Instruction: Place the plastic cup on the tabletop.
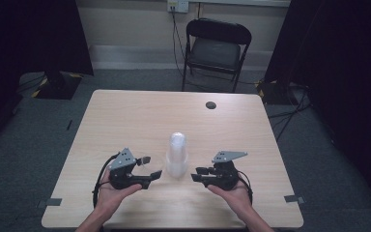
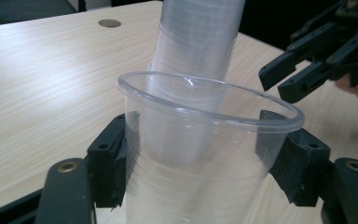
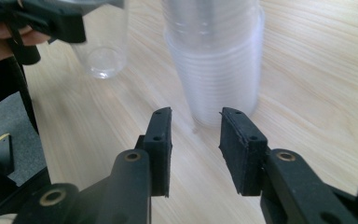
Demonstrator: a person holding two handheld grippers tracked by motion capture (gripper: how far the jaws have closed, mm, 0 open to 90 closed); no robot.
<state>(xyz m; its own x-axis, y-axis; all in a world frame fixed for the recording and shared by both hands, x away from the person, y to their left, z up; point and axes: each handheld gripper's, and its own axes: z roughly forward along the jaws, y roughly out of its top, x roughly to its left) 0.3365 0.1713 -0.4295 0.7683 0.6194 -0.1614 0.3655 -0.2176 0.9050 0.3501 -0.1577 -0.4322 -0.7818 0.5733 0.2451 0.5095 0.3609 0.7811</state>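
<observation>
Left gripper [image 2: 200, 158] is clamping a single clear cup [image 2: 205, 154], seemingly just separated from the stack [image 1: 177, 154] mid-table. Right gripper [image 3: 196, 149] is hanging empty, jaws apart. Next: setting the cup down.

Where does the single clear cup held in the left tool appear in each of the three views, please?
High view: hard to make out between the left tool jaws, left of the cup stack.
Left gripper view: single cup, centre foreground, clamped between the pads.
Right gripper view: single cup, upper left.
Shared landmark: the cup stack.
</observation>
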